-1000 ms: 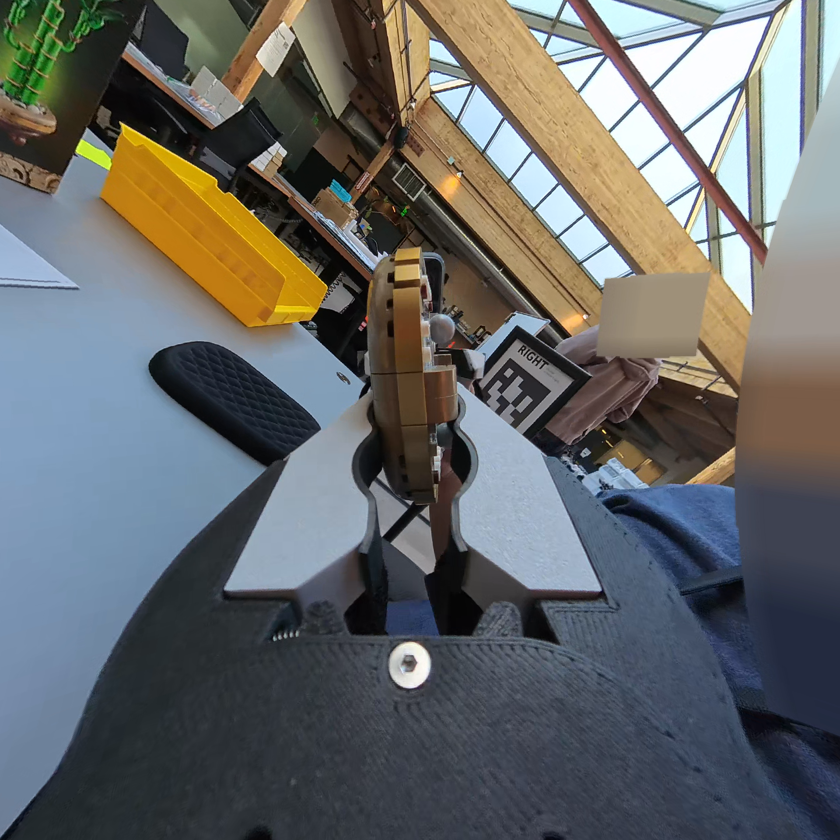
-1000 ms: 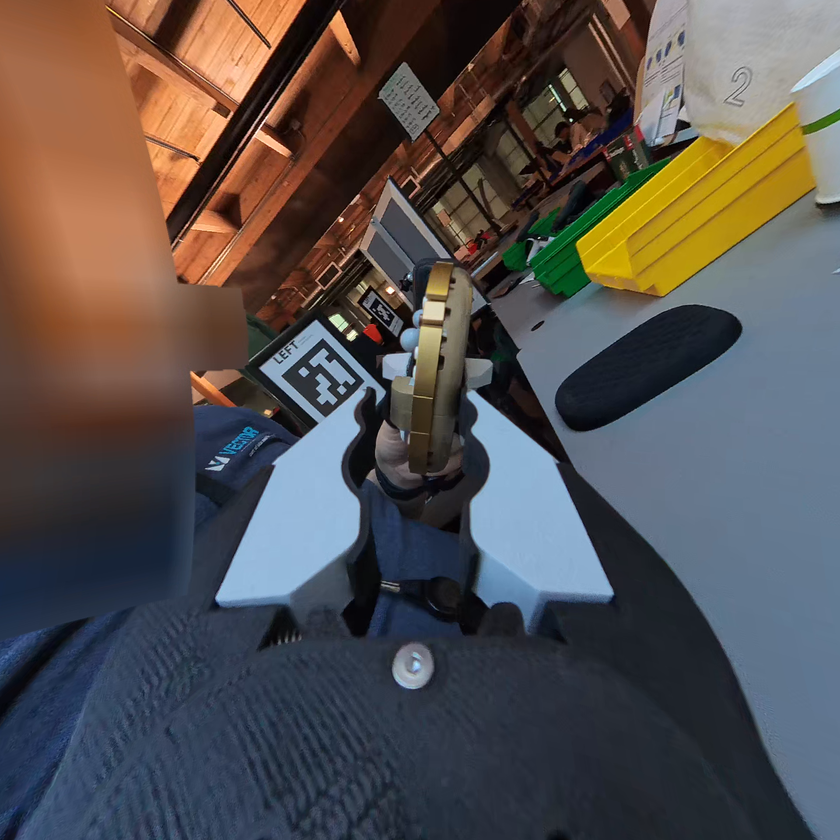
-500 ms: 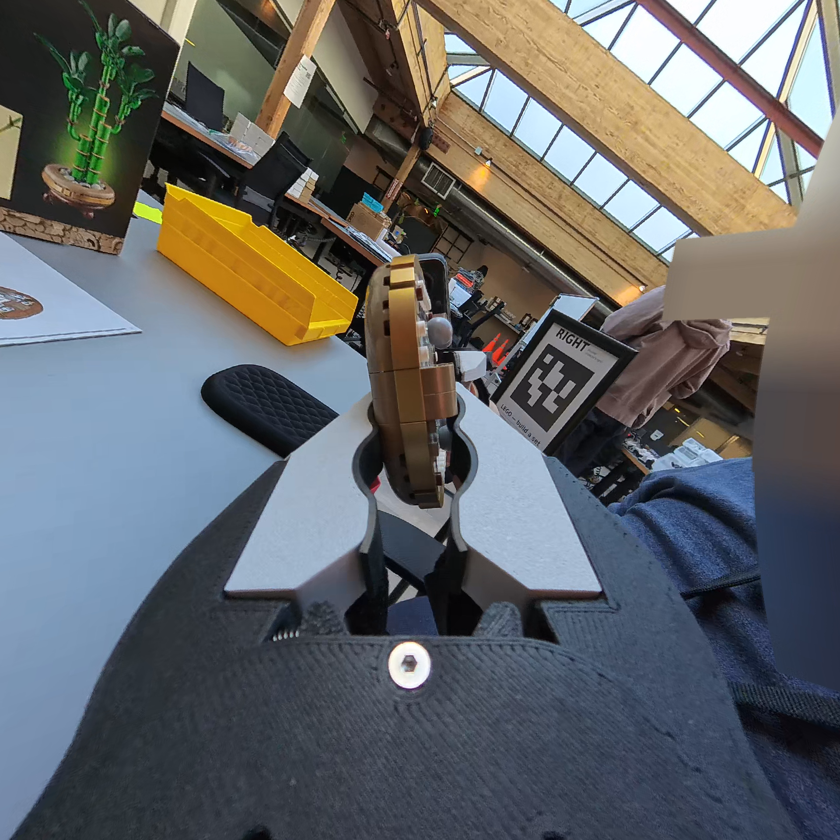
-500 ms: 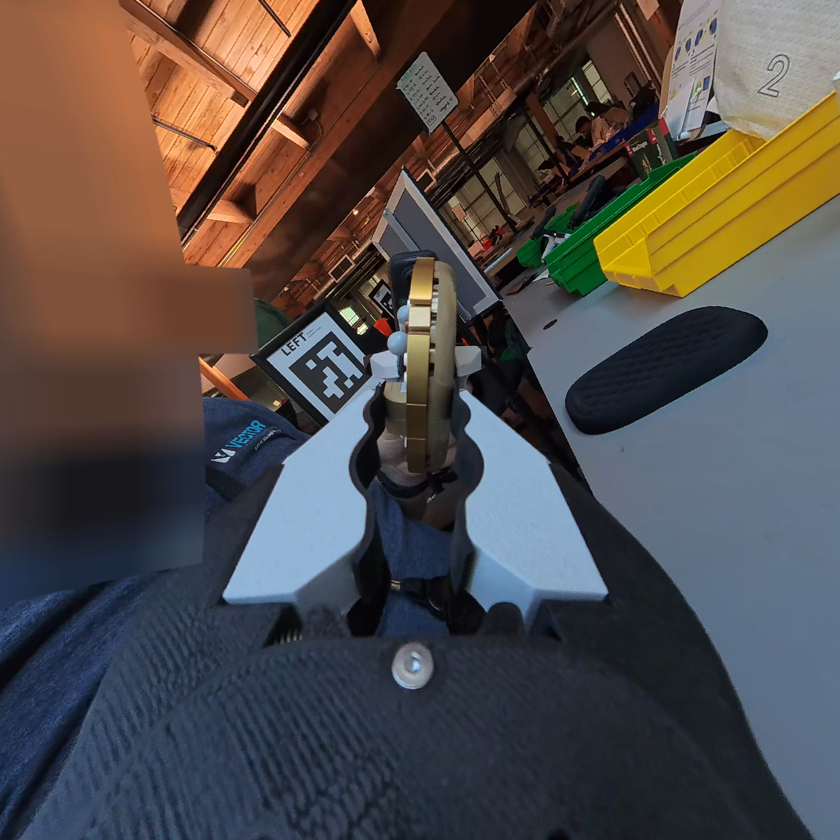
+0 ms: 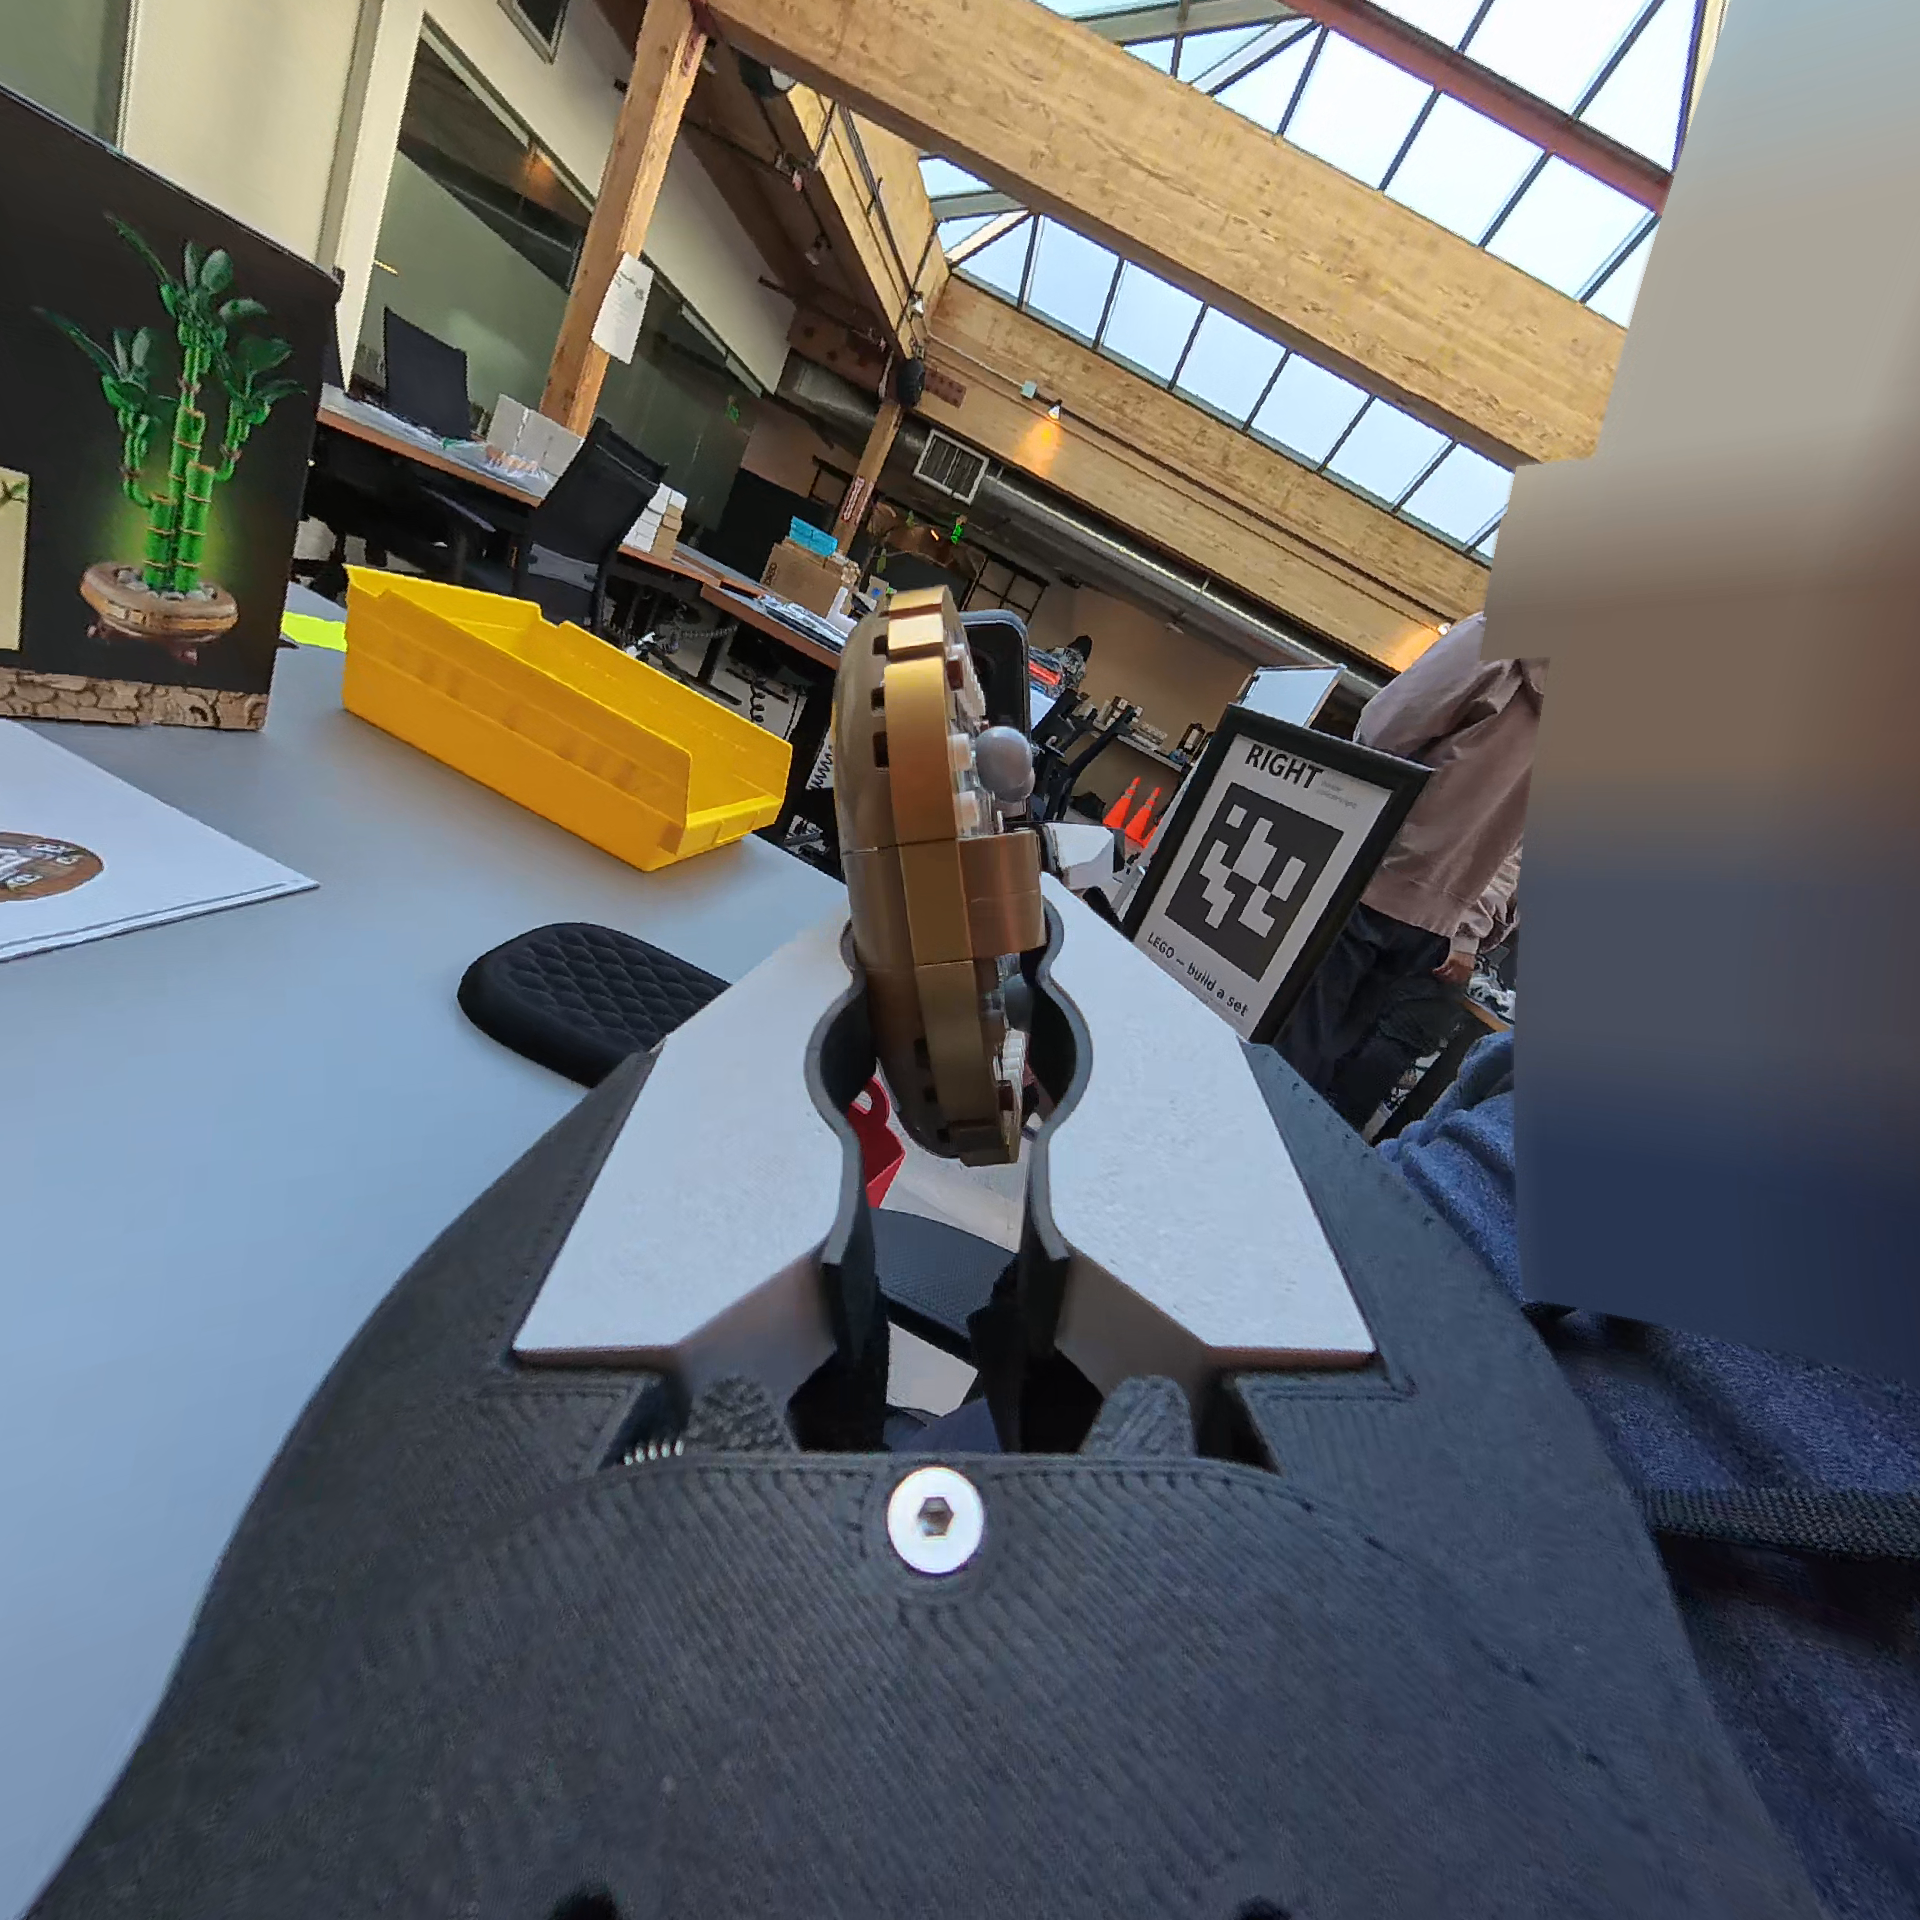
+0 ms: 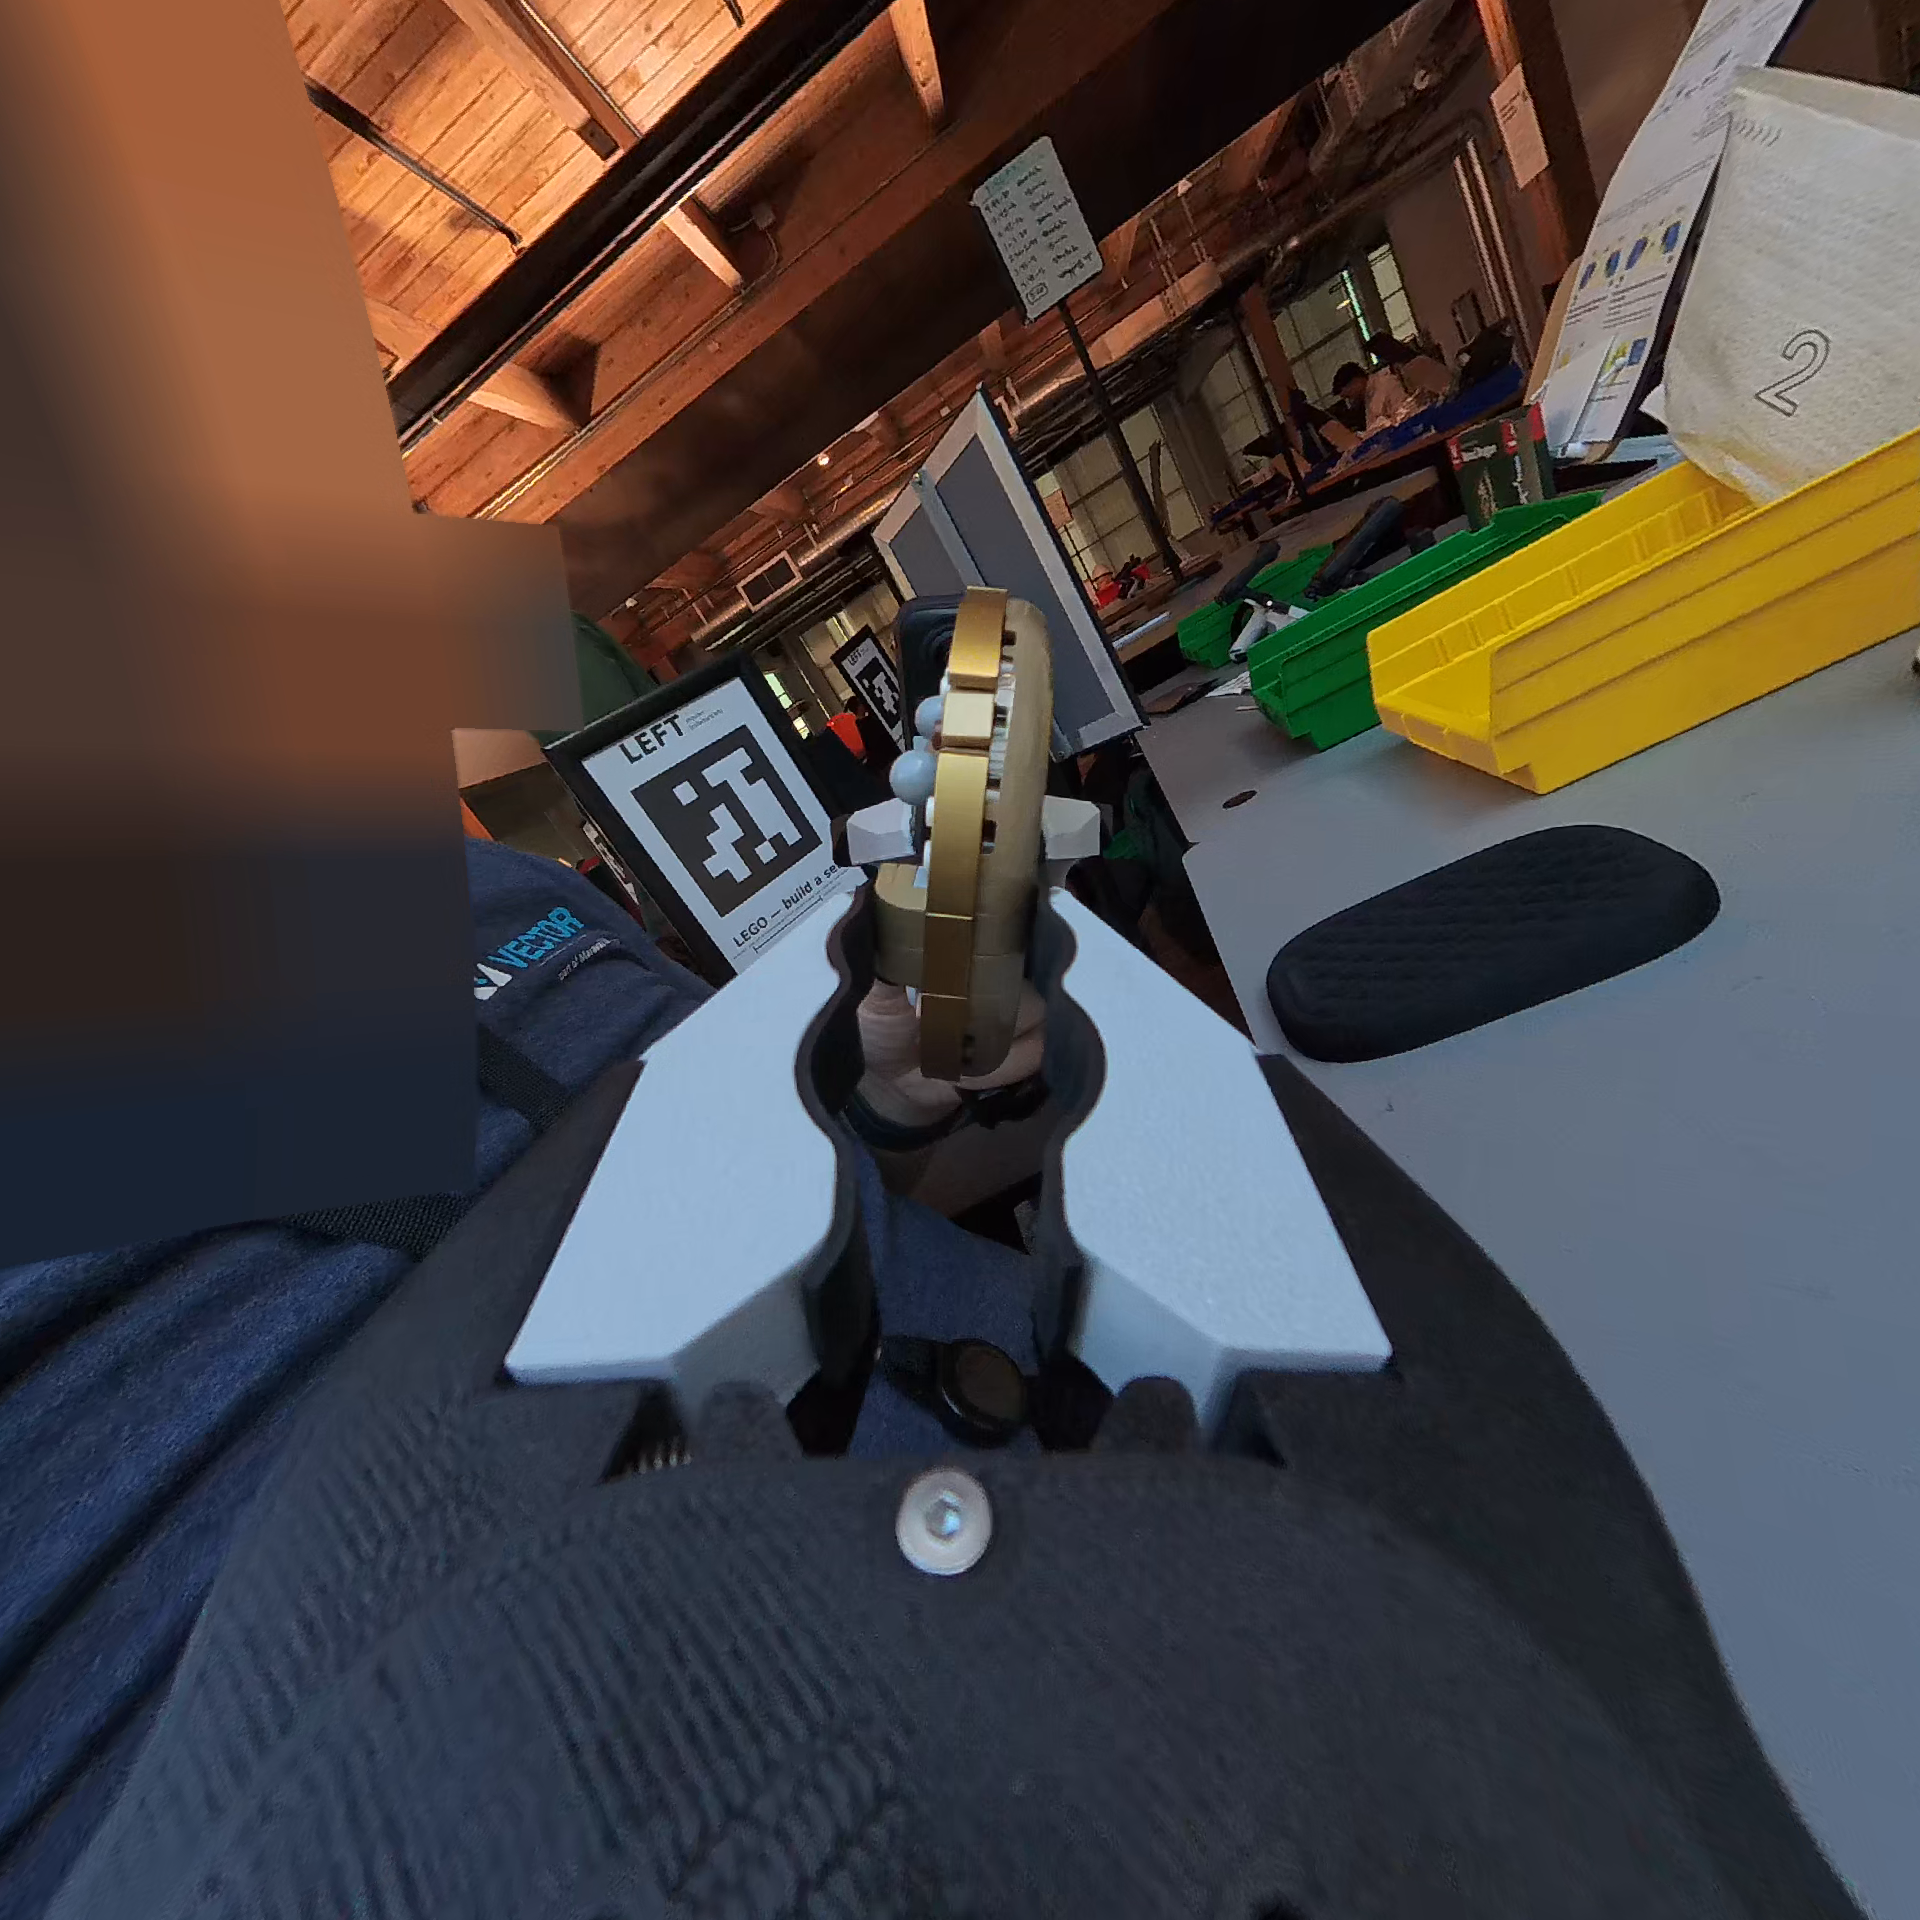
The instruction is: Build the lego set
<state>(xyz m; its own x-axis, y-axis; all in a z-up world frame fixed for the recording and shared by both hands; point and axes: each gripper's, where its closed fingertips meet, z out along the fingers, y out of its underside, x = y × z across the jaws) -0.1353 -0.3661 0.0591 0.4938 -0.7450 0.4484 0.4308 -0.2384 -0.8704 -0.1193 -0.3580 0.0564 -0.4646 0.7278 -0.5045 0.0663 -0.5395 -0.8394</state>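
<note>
A round gold-and-brown lego disc [image 5: 914,883] with grey and white pieces on one face stands on edge in the air, above the near edge of the grey table [image 5: 260,1143]. My left gripper [image 5: 940,935] is shut on its lower part. My right gripper [image 6: 956,914] faces the left one and is shut on the same disc [image 6: 977,831] from the other side. The left gripper's pale fingertips [image 6: 871,831] show on either side of the disc in the right wrist view. Each gripper's marker card stands behind the disc.
In the left wrist view, a black wrist pad [image 5: 582,997], a yellow bin [image 5: 561,717], a lego box with a bamboo picture [image 5: 145,468] and an instruction sheet [image 5: 125,862]. In the right wrist view, a yellow bin [image 6: 1642,623], green bins [image 6: 1382,623], a white bag [image 6: 1808,312]. A person in blue sits close.
Both grippers have tilted together with the disc still held between them. More of the table, the box and the sheet has come into the left view. The grips have not changed.
</note>
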